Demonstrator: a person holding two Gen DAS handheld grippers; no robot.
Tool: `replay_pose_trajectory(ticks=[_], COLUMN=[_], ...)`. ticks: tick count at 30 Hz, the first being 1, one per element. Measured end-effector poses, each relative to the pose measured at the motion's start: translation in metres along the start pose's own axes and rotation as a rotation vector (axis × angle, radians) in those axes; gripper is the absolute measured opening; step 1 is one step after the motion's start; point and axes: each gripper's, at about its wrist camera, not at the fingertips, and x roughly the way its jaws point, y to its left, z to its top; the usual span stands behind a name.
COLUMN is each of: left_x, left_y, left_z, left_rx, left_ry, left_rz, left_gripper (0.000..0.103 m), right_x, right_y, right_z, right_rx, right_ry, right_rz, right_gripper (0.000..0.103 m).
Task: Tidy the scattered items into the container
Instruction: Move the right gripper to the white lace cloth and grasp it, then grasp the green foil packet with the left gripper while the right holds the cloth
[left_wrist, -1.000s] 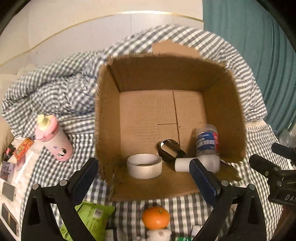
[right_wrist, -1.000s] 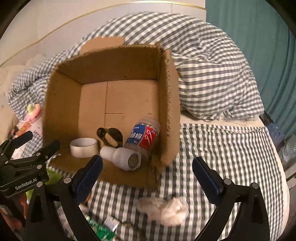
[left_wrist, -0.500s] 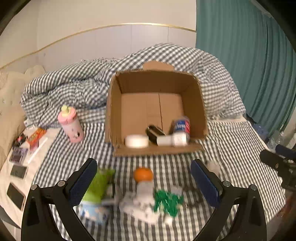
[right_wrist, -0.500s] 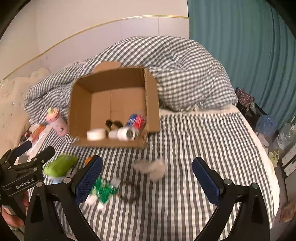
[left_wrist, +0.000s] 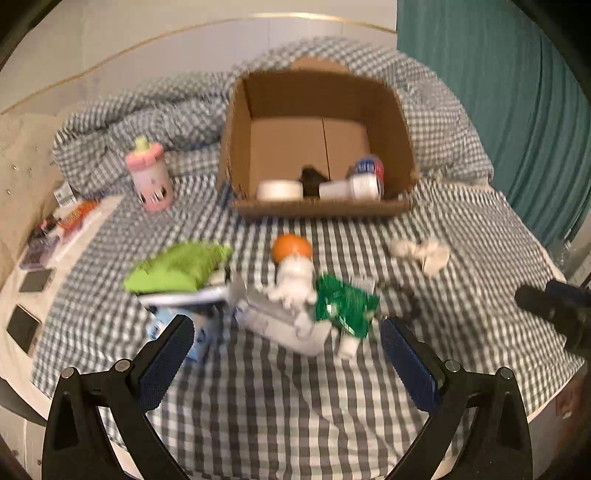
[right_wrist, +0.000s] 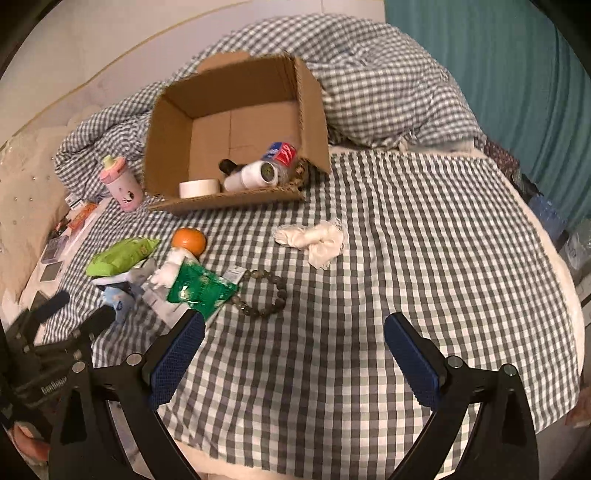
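Observation:
A cardboard box lies on its side on the checked bed, holding a tape roll, a white bottle and a plastic bottle. In front of it lie an orange, a lime-green packet, a dark-green packet, a white figurine, a bead bracelet and a crumpled white cloth. My left gripper hangs open above the bed's near part, short of the pile. My right gripper is open too, nothing between its fingers.
A pink baby bottle stands left of the box. Phones and small packets lie along the bed's left edge. A rumpled checked duvet is heaped behind the box. A teal curtain hangs on the right.
Both grippers have pulled back and up from the box mouth, so the whole bed and the scattered pile have come into view. Both stay open.

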Motion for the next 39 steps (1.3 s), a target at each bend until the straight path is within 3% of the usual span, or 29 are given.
replay_pose_trajectory(ticks=[6, 14, 22, 27, 29, 30, 31, 33, 39], left_x=[0.037, 0.072, 0.093, 0.096, 0.096, 0.096, 0.096, 0.095, 0.086], left_y=[0.0, -0.005, 0.0, 0.004, 0.004, 0.003, 0.002, 0.001, -0.01], left_z=[0.006, 0.022, 0.019, 0.017, 0.017, 0.016, 0.016, 0.015, 0.01], left_rx=[-0.04, -0.022, -0.018, -0.025, -0.021, -0.02, -0.019, -0.018, -0.005], left_ry=[0.026, 0.015, 0.036, 0.049, 0.049, 0.049, 0.05, 0.052, 0.047], left_rz=[-0.044, -0.031, -0.015, -0.019, -0.02, -0.02, -0.024, -0.025, -0.057], left_gripper=[0.103, 0.103, 0.103, 0.103, 0.103, 0.103, 0.103, 0.103, 0.103], right_x=[0.044, 0.121, 0.187, 0.212, 0.211, 0.209, 0.206, 0.198, 0.147], right_y=[-0.011, -0.01, -0.012, -0.011, -0.012, -0.013, -0.014, -0.018, -0.025], right_z=[0.014, 0.046, 0.069, 0.065, 0.063, 0.063, 0.063, 0.063, 0.064], right_rx=[0.01, -0.032, -0.025, -0.019, -0.018, -0.013, -0.004, 0.007, 0.032], right_ry=[0.047, 0.101, 0.167, 0.228, 0.22, 0.22, 0.222, 0.214, 0.109], right_rz=[-0.017, -0.062, -0.075, -0.088, -0.101, -0.098, -0.077, -0.057, -0.031], right_gripper=[0.098, 0.098, 0.098, 0.097, 0.073, 0.041, 0.019, 0.01, 0.009])
